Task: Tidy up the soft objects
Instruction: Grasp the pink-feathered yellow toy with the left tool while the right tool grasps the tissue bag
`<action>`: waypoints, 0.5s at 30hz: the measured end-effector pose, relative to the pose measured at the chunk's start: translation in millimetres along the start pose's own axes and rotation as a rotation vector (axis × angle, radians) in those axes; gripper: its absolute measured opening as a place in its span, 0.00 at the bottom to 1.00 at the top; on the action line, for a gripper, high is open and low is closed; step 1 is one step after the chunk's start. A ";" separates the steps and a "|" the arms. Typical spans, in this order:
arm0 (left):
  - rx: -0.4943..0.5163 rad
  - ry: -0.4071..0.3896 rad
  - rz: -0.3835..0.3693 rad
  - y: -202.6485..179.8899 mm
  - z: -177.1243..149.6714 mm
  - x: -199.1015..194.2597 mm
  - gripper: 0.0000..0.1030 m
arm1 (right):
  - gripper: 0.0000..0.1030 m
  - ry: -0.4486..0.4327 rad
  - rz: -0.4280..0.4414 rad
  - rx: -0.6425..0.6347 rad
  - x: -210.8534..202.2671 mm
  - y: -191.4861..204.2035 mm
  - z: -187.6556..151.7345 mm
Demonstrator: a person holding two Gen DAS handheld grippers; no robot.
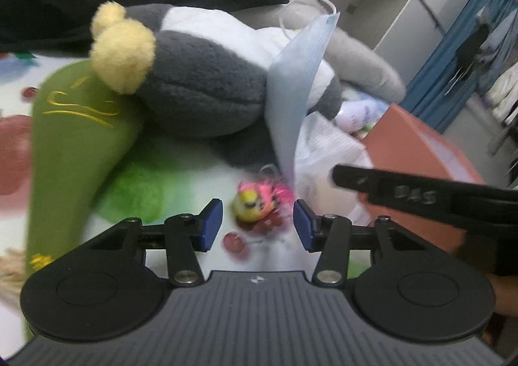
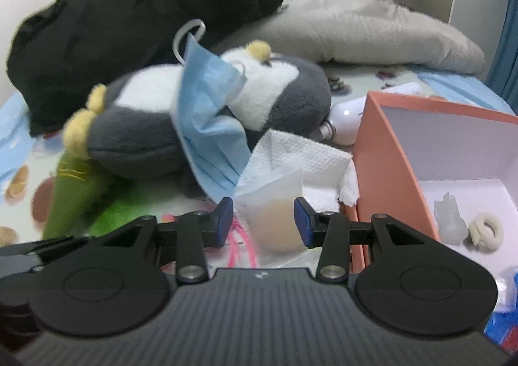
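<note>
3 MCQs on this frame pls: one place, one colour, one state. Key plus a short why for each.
1. Where does the blue face mask lie?
A. in the box
B. draped over the penguin plush
C. on the black garment

2. Colour of the box outside?
A. salmon-orange
B. green
C. grey

3. The left gripper is:
A. shut on the plush
B. clamped on the mask
C. open, pink toy ahead of its pads

Key: B, mask rests across the plush; A, its outer walls show it; C, pads stand apart, touching nothing.

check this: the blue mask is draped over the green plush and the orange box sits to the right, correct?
Not quite: the mask is draped over the grey and white plush, not the green one, as the right wrist view shows. The box is on the right.
</note>
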State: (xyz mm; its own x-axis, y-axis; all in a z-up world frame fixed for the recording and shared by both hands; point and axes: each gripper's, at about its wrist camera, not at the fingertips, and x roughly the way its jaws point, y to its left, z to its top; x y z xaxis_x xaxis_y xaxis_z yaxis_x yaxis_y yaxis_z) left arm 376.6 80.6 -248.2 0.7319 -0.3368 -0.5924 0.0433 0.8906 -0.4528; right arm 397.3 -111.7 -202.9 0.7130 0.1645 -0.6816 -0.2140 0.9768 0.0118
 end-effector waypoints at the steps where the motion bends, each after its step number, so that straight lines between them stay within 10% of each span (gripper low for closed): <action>1: -0.003 -0.002 -0.010 1.5 1.0 3.0 0.53 | 0.46 0.009 0.000 0.010 4.3 -1.8 2.0; 4: 0.013 0.002 -0.006 2.7 3.0 13.1 0.53 | 0.64 0.014 -0.017 0.014 14.6 -3.9 5.9; 11: 0.042 0.001 -0.023 1.5 3.0 27.8 0.53 | 0.65 0.044 -0.028 0.021 38.5 -4.9 6.2; 15: 0.045 -0.001 -0.001 1.1 1.2 30.4 0.33 | 0.63 0.060 -0.022 0.062 43.5 -8.3 3.7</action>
State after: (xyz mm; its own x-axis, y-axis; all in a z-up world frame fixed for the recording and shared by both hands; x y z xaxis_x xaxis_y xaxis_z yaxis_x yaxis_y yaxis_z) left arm 399.7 71.8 -265.9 0.7325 -0.3377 -0.5911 0.0751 0.9031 -0.4228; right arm 432.6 -112.1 -229.9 0.6753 0.1362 -0.7248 -0.1560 0.9869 0.0401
